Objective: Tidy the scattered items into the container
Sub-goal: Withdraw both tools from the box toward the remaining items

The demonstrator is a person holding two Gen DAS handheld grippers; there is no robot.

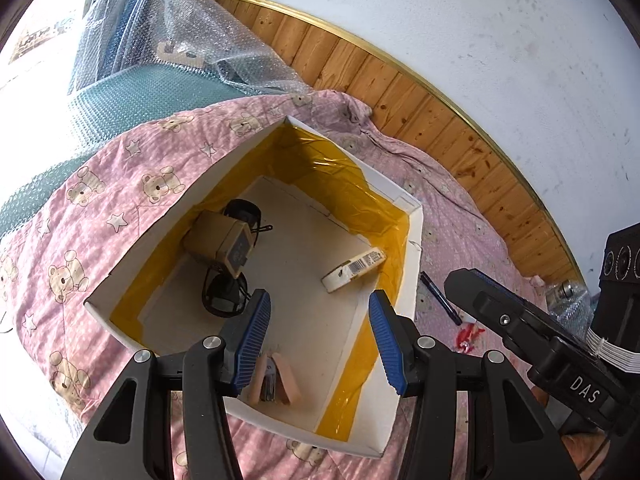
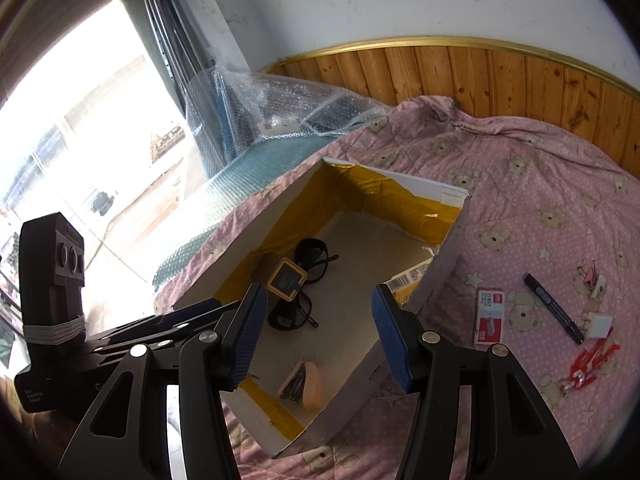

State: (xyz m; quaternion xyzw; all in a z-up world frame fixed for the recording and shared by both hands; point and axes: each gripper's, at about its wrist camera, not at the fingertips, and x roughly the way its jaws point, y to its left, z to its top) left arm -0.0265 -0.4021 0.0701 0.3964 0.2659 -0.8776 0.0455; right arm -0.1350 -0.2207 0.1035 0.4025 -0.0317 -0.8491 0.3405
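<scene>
Box [image 2: 444, 280] on the bed, holding sunglasses [image 2: 304, 280], carton and stapler; both grippers, left [image 1: 318, 344] and right [image 2: 316, 334], hover above with fingers wide apart, empty. Outside, rightward: staple box [image 2: 489, 316], marker [image 2: 554, 307], red clip [image 2: 592, 360]. Risk, judged: soft quilt [image 2: 540, 208] yields under a pinch, so fingers may snag fabric or nudge the marker away.

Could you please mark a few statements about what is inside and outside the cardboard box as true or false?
1. The sunglasses lie inside the box. True.
2. The black marker is in the box. False: it lies on the pink bedspread, outside it.
3. Both tools, left and right, are open and hold nothing. True.
4. The staples packet leans on the sunglasses. False: it lies on the bedspread beside the box.
5. The pink stapler lies in the box's near end. True.
</scene>
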